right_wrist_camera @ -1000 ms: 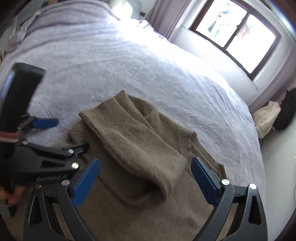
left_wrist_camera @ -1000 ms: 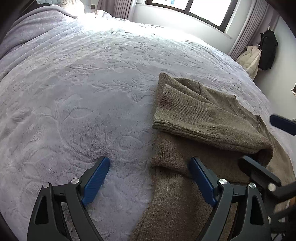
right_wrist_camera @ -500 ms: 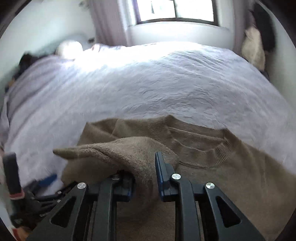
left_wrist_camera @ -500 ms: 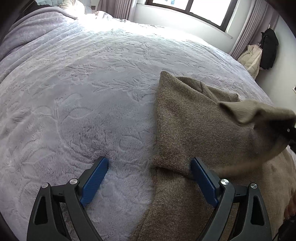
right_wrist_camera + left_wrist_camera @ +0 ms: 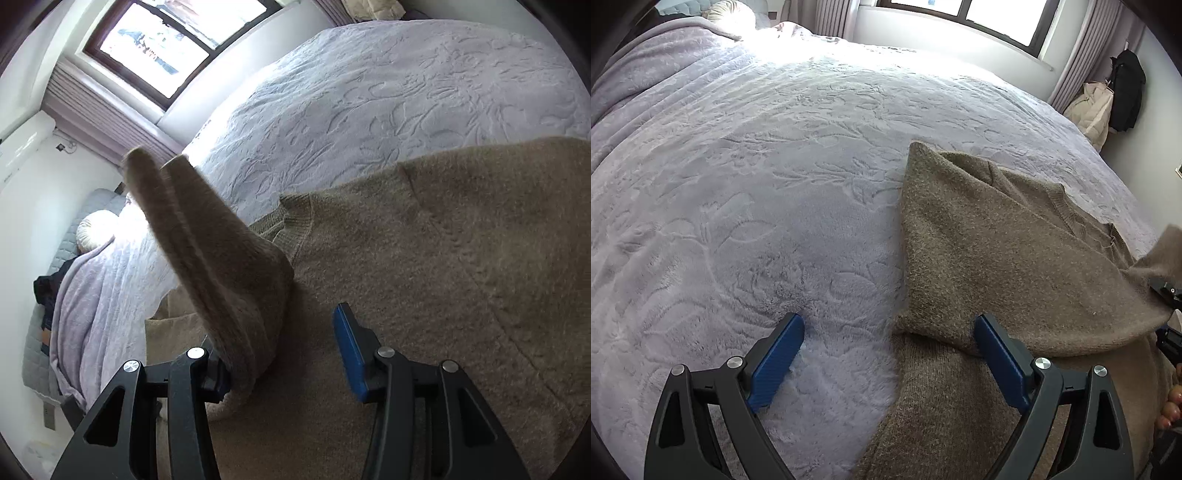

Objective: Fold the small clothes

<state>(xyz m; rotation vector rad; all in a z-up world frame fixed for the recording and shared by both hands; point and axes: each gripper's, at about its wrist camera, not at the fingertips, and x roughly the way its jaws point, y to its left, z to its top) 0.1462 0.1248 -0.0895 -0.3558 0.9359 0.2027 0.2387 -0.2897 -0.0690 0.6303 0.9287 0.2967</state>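
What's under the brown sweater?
The brown sweater lies on the lavender bedspread. Its folded sleeve covers the body; anything beneath the knit is hidden.

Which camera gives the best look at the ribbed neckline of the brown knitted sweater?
The right wrist view: the ribbed neckline of the brown knitted sweater is close and sharp, beside the lifted sleeve. The left wrist view shows only a thin strip of it.

Your left claw (image 5: 888,363) stands wide open, low over the bed (image 5: 757,184); its right pad touches the brown sweater (image 5: 997,258), whose sleeve is folded across.
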